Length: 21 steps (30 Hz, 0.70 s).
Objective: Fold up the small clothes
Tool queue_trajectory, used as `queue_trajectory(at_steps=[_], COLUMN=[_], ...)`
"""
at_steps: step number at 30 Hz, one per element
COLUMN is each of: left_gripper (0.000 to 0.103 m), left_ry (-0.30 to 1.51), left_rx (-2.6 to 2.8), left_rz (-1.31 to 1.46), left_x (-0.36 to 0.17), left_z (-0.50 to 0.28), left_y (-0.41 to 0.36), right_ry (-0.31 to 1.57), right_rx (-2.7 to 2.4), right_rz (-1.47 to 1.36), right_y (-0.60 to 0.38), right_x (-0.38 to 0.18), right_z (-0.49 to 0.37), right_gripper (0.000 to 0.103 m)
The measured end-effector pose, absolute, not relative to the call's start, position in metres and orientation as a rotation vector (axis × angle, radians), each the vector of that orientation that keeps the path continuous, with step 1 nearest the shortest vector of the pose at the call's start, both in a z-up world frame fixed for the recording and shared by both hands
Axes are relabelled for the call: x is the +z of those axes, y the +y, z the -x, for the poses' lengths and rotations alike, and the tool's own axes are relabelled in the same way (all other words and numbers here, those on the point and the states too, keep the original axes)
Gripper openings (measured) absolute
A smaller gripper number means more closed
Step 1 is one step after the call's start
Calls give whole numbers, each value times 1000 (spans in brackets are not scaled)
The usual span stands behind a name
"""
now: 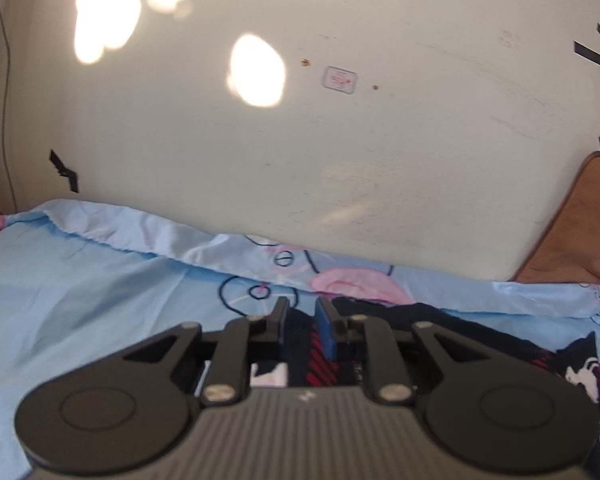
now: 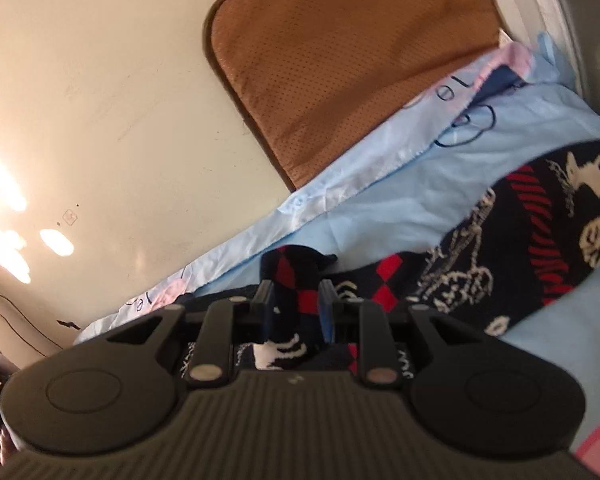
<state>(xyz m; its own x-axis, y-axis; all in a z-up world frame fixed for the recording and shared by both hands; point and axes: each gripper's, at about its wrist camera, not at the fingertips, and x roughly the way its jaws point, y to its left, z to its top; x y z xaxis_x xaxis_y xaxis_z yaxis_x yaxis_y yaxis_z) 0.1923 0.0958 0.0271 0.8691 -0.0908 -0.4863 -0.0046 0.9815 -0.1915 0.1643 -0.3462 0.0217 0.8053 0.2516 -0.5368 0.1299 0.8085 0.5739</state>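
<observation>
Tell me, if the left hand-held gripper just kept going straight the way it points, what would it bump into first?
The left hand-held gripper already has the dark patterned garment between its fingers. Beyond that lies the light blue bedsheet, then probably the cream wall, though depth is hard to judge here.

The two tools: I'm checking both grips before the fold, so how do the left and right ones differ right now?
The right tool pinches a raised bunch of the dark patterned garment between its fingers; the left tool has garment between its fingers, but a grip is unclear. The right view is rolled, tilting the blue sheet; the left view is level. Both sit low over the garment.
</observation>
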Motion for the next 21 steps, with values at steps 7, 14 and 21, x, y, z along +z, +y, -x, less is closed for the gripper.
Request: queue_trajectory(at_steps=[7,14,21], left_gripper=[17,15,15], left_ry=[638,668,666], left_rx=[-89,-68,-63], left_rz=[167,257,263], left_x=[-12,-18,-17], left_z=[-214,-216,-217], left_y=[65,82,81], right_ry=[752,768,704], right_rx=[67,151,483], right_rz=[-742,-879,-505], right_y=[-346,-323,-205], right_x=[-12,-26,32], right_z=[-179,-207,-213], right_gripper=[23,12,5])
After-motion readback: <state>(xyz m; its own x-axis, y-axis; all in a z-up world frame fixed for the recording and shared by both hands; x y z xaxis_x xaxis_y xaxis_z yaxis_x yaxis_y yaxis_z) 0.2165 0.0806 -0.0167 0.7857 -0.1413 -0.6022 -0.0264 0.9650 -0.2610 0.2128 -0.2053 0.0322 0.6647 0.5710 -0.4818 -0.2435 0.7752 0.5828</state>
